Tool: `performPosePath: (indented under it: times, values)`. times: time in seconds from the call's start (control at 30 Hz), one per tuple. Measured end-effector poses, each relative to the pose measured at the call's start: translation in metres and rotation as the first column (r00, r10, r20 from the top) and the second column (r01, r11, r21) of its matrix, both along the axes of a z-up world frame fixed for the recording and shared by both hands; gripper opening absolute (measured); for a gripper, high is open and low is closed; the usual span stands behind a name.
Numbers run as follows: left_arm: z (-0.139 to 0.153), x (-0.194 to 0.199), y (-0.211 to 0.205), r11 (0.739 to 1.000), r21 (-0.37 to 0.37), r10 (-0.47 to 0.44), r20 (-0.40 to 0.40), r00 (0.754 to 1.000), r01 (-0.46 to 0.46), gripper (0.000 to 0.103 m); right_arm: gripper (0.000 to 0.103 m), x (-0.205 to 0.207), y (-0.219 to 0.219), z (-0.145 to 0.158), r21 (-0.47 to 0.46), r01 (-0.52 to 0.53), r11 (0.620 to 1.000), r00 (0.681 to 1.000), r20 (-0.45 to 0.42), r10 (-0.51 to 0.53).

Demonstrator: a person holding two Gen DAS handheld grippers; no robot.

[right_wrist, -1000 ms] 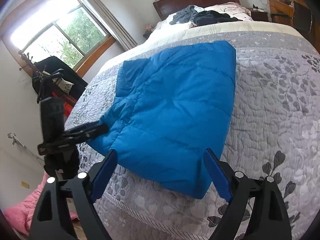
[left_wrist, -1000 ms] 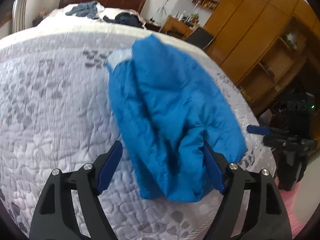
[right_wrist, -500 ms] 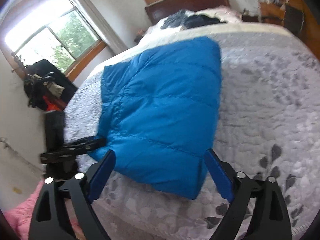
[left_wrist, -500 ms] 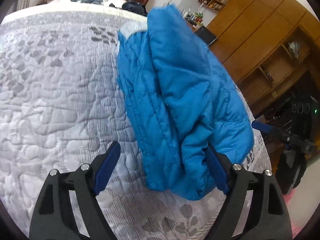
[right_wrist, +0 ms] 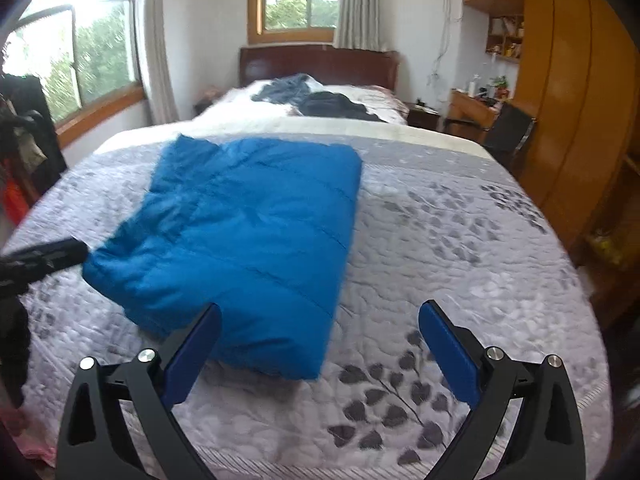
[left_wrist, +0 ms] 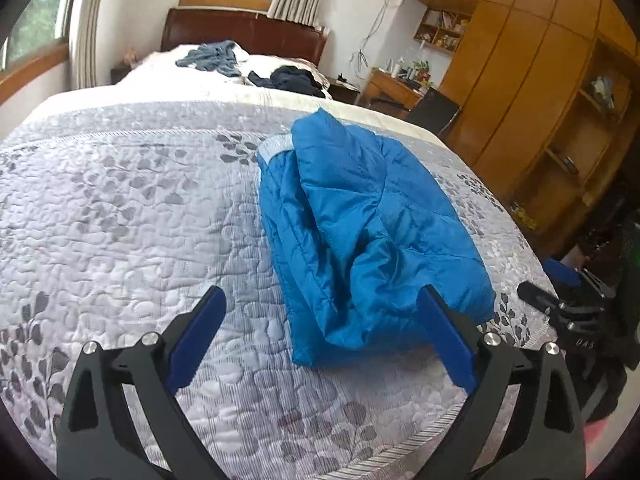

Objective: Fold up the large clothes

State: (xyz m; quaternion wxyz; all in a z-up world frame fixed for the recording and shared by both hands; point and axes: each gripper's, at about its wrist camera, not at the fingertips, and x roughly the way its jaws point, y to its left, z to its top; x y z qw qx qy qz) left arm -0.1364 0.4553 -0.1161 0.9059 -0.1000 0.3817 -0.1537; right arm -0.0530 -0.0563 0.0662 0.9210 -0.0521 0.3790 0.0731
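A blue puffer jacket (left_wrist: 360,232) lies folded into a thick bundle on the grey patterned bedspread (left_wrist: 120,220). In the left wrist view it sits ahead and to the right, with my left gripper (left_wrist: 320,316) open just short of its near edge. Seen from the right wrist, the jacket (right_wrist: 248,240) forms a flat rectangle left of centre. My right gripper (right_wrist: 320,328) is open, with its left finger over the jacket's near corner and nothing held. The other gripper (right_wrist: 44,256) shows as a dark shape at the jacket's left end.
Dark clothes (right_wrist: 320,100) lie heaped near the wooden headboard (right_wrist: 320,64). Wooden wardrobes (left_wrist: 540,80) and a desk (left_wrist: 396,84) line the right wall. Windows (right_wrist: 80,60) are on the left. The bed's foot edge (right_wrist: 320,460) runs just under my grippers.
Both grippers have pulled back and tilted up from the jacket, so the room and headboard come into view. The right view has swung rightwards; the jacket stays put.
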Motion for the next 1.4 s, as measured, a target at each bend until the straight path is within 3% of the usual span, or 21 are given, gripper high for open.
performPosePath:
  times: [0.13, 0.23, 0.33, 0.53, 1.4]
  values:
    - [0.007, -0.013, -0.006, 0.999, 0.039, 0.037, 0.007, 0.999, -0.037, 0.097, 0.099, -0.007, -0.002, 0.0, 0.028, -0.003, 1.0, 1.0, -0.029, 0.004]
    - [0.01, -0.024, -0.015, 0.993, 0.103, 0.049, 0.012, 0.999, -0.05, 0.097, 0.099, -0.011, -0.01, -0.004, 0.138, -0.007, 0.99, 0.996, -0.09, 0.019]
    - [0.01, -0.028, -0.015, 0.993, 0.109, 0.052, 0.016, 0.999, -0.054, 0.097, 0.099, -0.016, -0.014, -0.008, 0.216, -0.007, 0.976, 0.991, -0.129, 0.036]
    - [0.012, -0.039, -0.019, 0.987, 0.138, 0.082, 0.023, 0.996, -0.085, 0.097, 0.099, -0.029, -0.009, -0.008, 0.16, 0.013, 0.987, 0.992, -0.123, 0.006]
    - [0.005, -0.062, -0.023, 0.966, 0.214, 0.134, 0.056, 0.989, -0.143, 0.097, 0.099, -0.03, 0.008, -0.008, 0.122, -0.013, 0.992, 0.992, -0.122, 0.028]
